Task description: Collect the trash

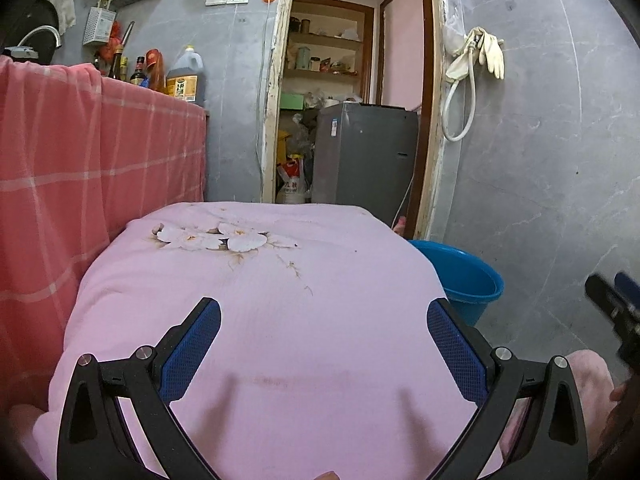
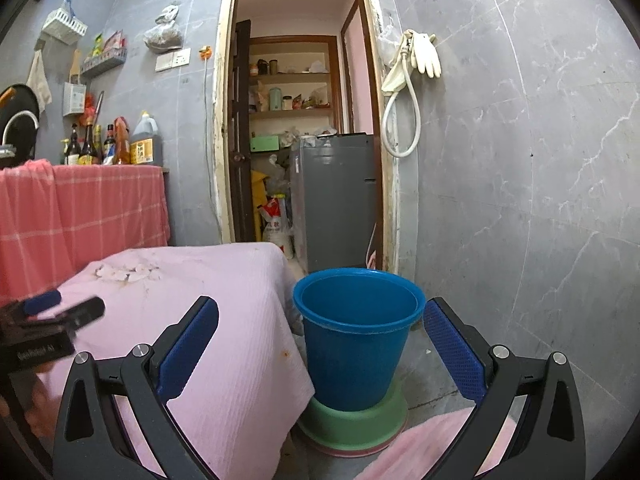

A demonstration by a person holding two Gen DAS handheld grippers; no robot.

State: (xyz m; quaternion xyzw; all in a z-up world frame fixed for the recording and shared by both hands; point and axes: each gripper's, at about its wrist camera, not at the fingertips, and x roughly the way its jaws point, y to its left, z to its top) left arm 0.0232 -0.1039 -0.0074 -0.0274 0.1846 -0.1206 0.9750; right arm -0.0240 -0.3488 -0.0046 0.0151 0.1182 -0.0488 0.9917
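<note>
Bucket [image 2: 356,344], one; grippers, two, agape

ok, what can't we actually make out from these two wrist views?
- Inside of the blue plastic bucket: right wrist view shows only the upper inner wall, the bottom is hidden by its rim; left wrist view has the pink floral cloth covering most of it.
- Any trash: none visible on the cloth, floor mostly hidden.
- Right gripper: blurred, cut by the left view's edge.
- Bottle labels on the counter: too small.

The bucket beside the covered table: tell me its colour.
Blue. The bucket stands on a green base, clearest in the right wrist view.
</note>
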